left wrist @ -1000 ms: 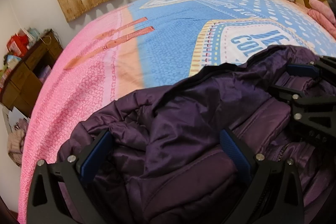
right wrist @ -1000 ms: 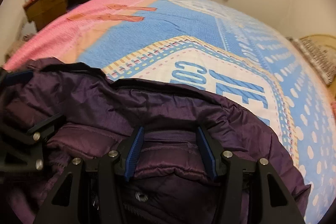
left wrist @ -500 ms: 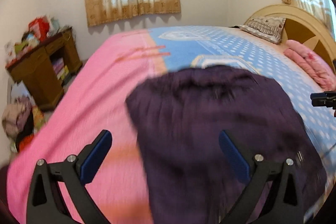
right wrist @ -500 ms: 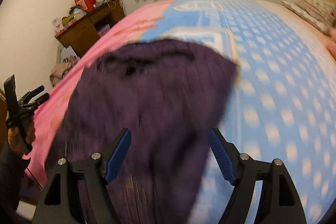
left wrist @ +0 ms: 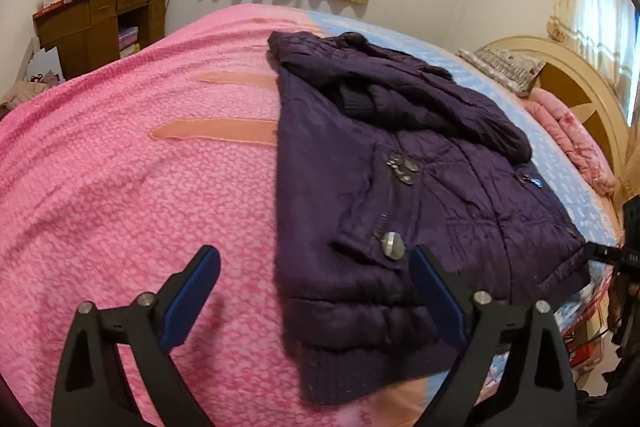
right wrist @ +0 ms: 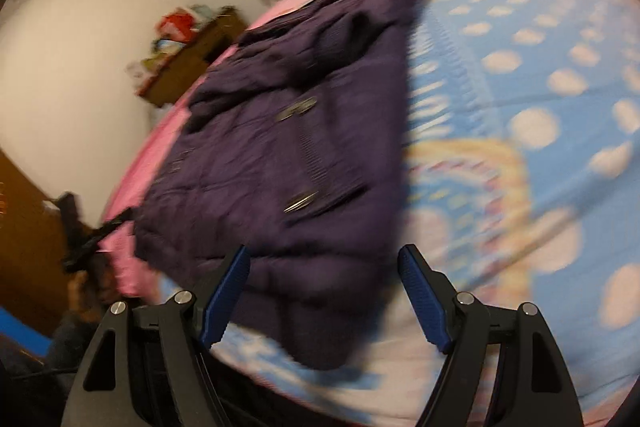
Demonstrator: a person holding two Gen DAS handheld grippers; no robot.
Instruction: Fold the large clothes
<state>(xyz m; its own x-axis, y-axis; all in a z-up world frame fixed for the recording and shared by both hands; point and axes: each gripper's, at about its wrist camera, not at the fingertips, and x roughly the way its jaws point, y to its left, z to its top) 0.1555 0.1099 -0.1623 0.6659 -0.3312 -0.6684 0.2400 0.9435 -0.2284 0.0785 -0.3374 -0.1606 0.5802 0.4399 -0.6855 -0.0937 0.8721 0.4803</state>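
Note:
A dark purple padded jacket point(left wrist: 400, 179) lies folded flat on the bed, hem toward me, with metal snaps and a zipper on top. It also shows, blurred, in the right wrist view point(right wrist: 288, 155). My left gripper point(left wrist: 314, 295) is open and empty, raised above the jacket's near hem and the pink cover. My right gripper point(right wrist: 324, 295) is open and empty, raised above the jacket's near hem. The tip of the right gripper point(left wrist: 612, 255) shows at the right edge of the left wrist view.
The bed has a pink and blue cover point(left wrist: 120, 187). A pillow point(left wrist: 504, 67), a pink folded quilt point(left wrist: 572, 139) and a cream headboard point(left wrist: 580, 75) stand at the far right. A brown cluttered desk point(left wrist: 100, 23) stands by the far left wall.
Both grippers let go of the jacket and pulled back and up. The jacket now lies flat on the bed. The right wrist view is still swinging.

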